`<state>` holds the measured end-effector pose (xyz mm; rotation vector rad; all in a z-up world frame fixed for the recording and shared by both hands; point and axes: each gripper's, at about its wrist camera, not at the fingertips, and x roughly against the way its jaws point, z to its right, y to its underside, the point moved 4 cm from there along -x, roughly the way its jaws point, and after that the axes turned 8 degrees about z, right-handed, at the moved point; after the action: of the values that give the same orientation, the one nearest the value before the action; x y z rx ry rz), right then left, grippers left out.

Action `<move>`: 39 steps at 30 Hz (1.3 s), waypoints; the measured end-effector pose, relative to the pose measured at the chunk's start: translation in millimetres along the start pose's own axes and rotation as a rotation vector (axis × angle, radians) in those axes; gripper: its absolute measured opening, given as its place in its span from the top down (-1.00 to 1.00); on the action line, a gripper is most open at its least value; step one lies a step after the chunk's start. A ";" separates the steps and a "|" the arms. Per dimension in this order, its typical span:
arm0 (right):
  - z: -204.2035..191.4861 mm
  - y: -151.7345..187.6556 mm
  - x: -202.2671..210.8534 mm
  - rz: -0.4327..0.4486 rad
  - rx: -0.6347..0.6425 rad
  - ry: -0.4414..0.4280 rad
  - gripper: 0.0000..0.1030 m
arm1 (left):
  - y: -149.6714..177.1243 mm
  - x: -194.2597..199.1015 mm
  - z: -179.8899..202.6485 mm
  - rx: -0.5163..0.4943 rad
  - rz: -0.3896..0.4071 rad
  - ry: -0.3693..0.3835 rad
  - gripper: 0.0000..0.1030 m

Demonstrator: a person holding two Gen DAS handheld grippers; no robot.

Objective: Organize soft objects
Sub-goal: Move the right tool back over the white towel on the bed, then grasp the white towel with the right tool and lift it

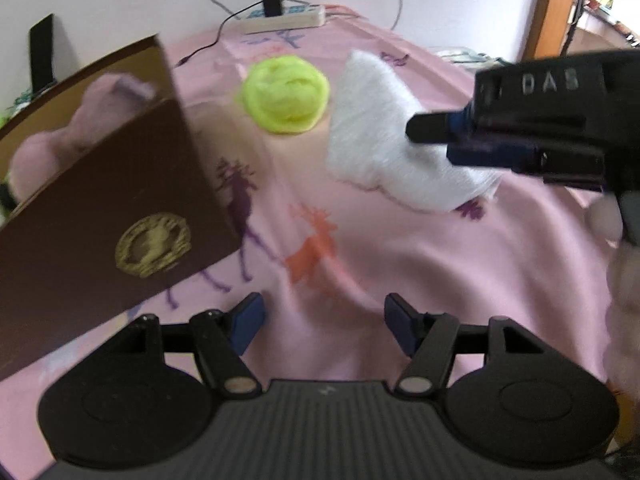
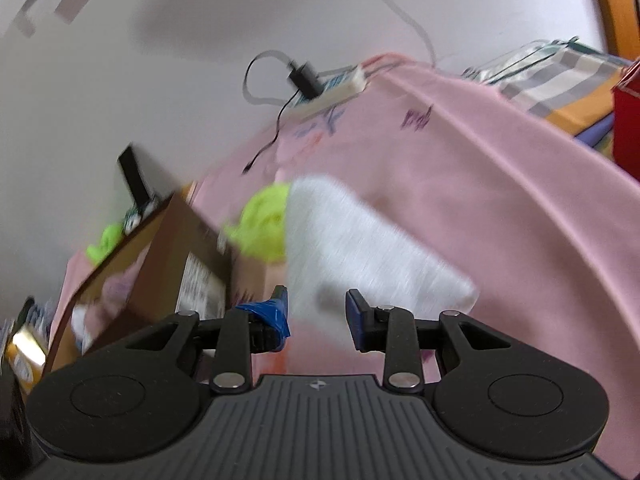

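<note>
A white fluffy piece lies on the pink deer-print cloth. Beside it on the left is a yellow-green fluffy ball. A brown box stands tilted at the left and holds pale pink soft pieces. My left gripper is open over bare cloth, short of both pieces. My right gripper comes in from the right, its tips over the white piece. In the right wrist view the right gripper has a gap between its fingers. The white piece shows through the gap and the pads do not press on it.
A power strip with a black charger and cables lies at the cloth's far edge by the wall. A black slab leans on the wall behind the box. A checked cloth and a red object are at the right. A hand holds the right gripper.
</note>
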<state>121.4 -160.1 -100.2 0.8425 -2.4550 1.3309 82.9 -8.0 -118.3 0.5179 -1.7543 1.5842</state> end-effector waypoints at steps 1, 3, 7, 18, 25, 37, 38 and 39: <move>4.9 -6.7 -0.8 0.017 -0.012 0.008 0.72 | -3.2 -2.0 1.2 0.005 0.005 0.017 -0.30; 13.8 -17.2 -4.4 0.041 -0.034 0.026 0.72 | -9.6 -5.1 3.5 0.007 0.020 0.041 -0.30; 35.5 -33.4 -18.2 0.044 -0.114 0.049 0.71 | -25.5 -11.4 15.5 -0.028 0.071 0.089 -0.32; 57.5 -32.5 -58.6 -0.065 -0.202 0.035 0.69 | -64.3 -56.3 33.8 -0.111 0.117 0.170 -0.34; 62.9 -25.6 -65.2 -0.090 -0.255 -0.007 0.67 | -64.2 -65.7 30.5 -0.092 0.132 0.211 -0.35; 51.9 -10.3 -50.3 -0.180 -0.322 -0.124 0.66 | -53.6 -43.7 36.1 -0.090 0.152 0.228 -0.34; 48.5 -8.8 -47.2 -0.185 -0.314 -0.129 0.66 | -52.0 -40.6 35.2 -0.088 0.153 0.227 -0.34; 45.4 -7.5 -44.0 -0.187 -0.303 -0.133 0.66 | -49.9 -36.0 34.8 -0.084 0.156 0.225 -0.34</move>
<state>164.8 -183.9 -140.3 1.0763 -2.5141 0.8373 134.0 -56.1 -109.9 0.1579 -1.7129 1.5985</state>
